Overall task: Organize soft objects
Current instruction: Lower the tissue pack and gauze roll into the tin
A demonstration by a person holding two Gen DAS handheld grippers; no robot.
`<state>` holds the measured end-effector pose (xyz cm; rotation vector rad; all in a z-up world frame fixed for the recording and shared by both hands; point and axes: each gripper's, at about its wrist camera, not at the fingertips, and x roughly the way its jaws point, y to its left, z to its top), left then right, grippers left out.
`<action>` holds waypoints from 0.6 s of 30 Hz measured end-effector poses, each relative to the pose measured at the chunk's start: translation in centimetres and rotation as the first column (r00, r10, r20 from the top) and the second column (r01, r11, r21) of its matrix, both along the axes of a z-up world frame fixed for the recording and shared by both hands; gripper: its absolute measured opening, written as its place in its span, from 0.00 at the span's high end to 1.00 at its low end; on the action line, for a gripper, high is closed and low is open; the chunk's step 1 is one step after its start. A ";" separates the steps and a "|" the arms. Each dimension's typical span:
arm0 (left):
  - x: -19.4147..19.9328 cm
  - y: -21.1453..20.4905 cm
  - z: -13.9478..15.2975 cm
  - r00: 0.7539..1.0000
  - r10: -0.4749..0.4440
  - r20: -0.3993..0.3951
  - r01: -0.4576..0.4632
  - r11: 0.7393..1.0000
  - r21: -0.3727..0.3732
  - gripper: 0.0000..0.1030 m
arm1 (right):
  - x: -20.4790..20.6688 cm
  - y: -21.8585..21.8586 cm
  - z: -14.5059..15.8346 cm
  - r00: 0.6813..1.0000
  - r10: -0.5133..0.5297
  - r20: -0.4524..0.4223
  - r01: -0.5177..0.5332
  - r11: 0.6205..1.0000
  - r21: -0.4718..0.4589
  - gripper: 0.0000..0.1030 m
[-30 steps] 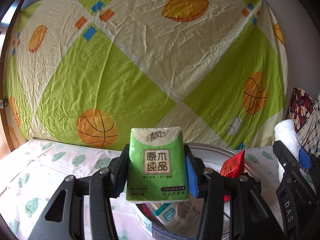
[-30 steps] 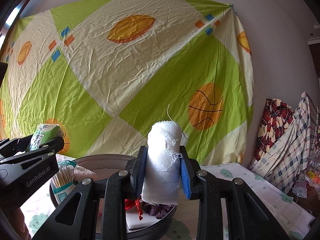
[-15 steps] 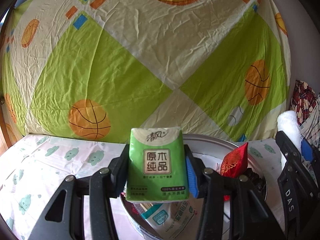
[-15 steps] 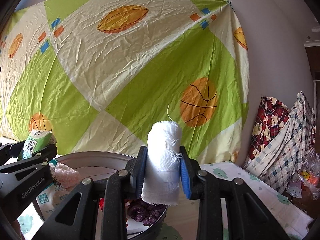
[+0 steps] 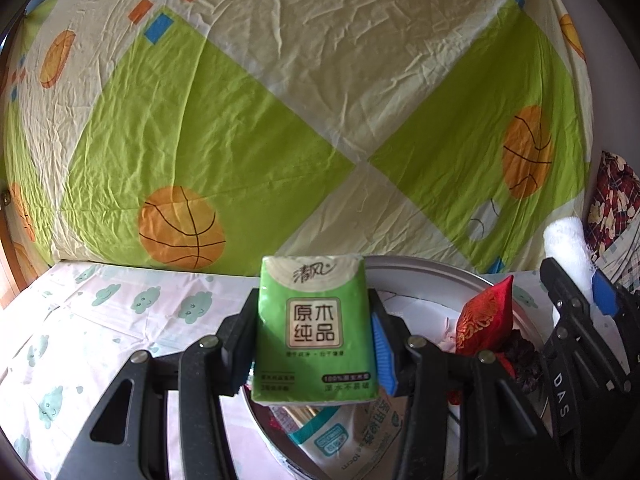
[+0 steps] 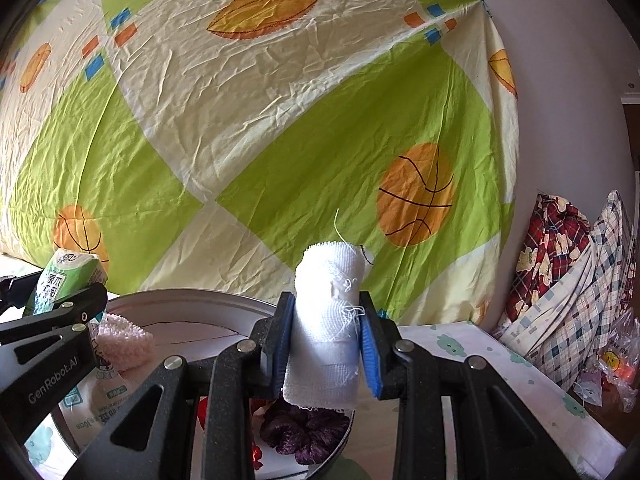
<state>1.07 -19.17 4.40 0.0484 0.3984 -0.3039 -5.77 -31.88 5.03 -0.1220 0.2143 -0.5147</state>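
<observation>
My left gripper (image 5: 316,336) is shut on a green tissue pack (image 5: 314,326) and holds it upright above the near rim of a round metal tin (image 5: 424,270). My right gripper (image 6: 326,346) is shut on a white gauze roll (image 6: 326,332), upright, above the same tin (image 6: 188,295). The tin holds a red embroidered pouch (image 5: 486,318), a cotton swab packet (image 5: 352,432), a pink knitted piece (image 6: 124,338) and a dark purple scrunchie (image 6: 304,432). The tissue pack also shows at the left of the right wrist view (image 6: 64,280), the gauze roll at the right of the left wrist view (image 5: 568,248).
The tin stands on a table under a white cloth with green cloud prints (image 5: 120,320). A green and cream sheet with basketballs (image 5: 280,120) hangs close behind. Plaid and red printed fabrics (image 6: 568,280) are piled at the right, with a plastic bag (image 6: 616,364).
Both grippers have shifted slightly, so more of the table shows and the tin sits a little differently in view. Both still grip the same objects.
</observation>
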 end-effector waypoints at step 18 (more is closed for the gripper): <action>0.3 -0.9 -0.6 0.999 -0.031 -0.037 0.032 0.999 0.033 0.53 | 3.7 0.2 -1.5 0.985 0.103 -0.139 -0.095 0.993 0.063 0.67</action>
